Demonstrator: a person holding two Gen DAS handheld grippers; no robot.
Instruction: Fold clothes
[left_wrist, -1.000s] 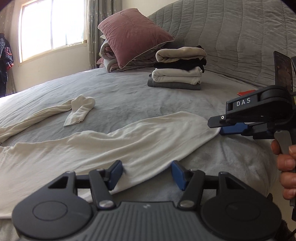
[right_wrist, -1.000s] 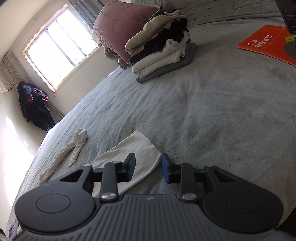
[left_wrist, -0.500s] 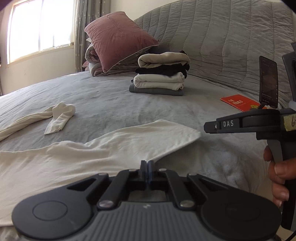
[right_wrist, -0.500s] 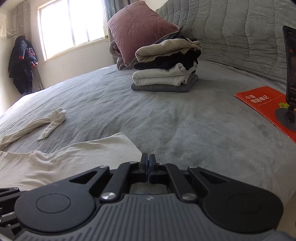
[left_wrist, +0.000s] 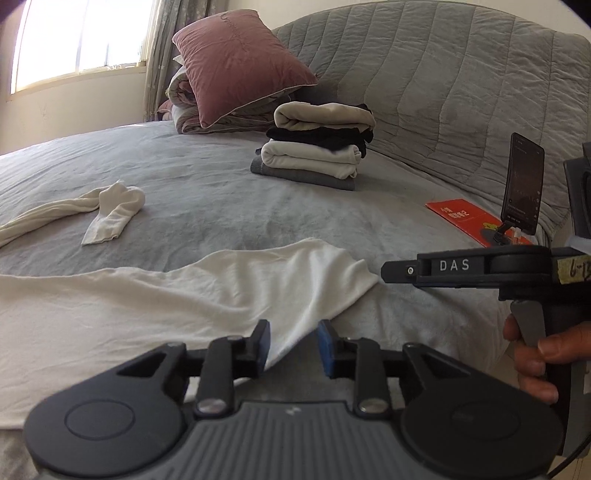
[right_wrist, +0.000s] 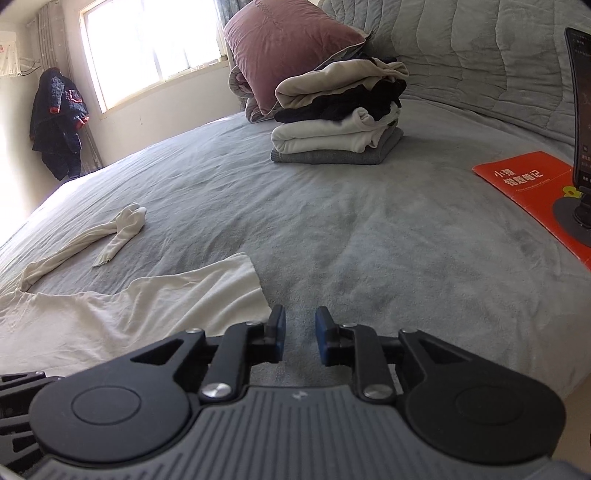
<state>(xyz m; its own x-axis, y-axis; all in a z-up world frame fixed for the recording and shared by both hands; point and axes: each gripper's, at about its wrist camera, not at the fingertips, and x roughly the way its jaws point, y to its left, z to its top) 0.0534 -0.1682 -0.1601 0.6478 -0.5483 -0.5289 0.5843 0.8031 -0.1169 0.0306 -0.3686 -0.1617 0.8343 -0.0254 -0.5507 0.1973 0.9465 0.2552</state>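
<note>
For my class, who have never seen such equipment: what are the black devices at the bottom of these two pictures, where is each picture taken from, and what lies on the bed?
Each picture comes from a camera on a handheld two-finger gripper. The left gripper and right gripper have just been opening; both hold nothing, though the cream garment has its hem between the left pads. A hand grips the right tool. On the grey bed also lie a stack of folded clothes, an orange booklet and a phone on a stand.
</note>
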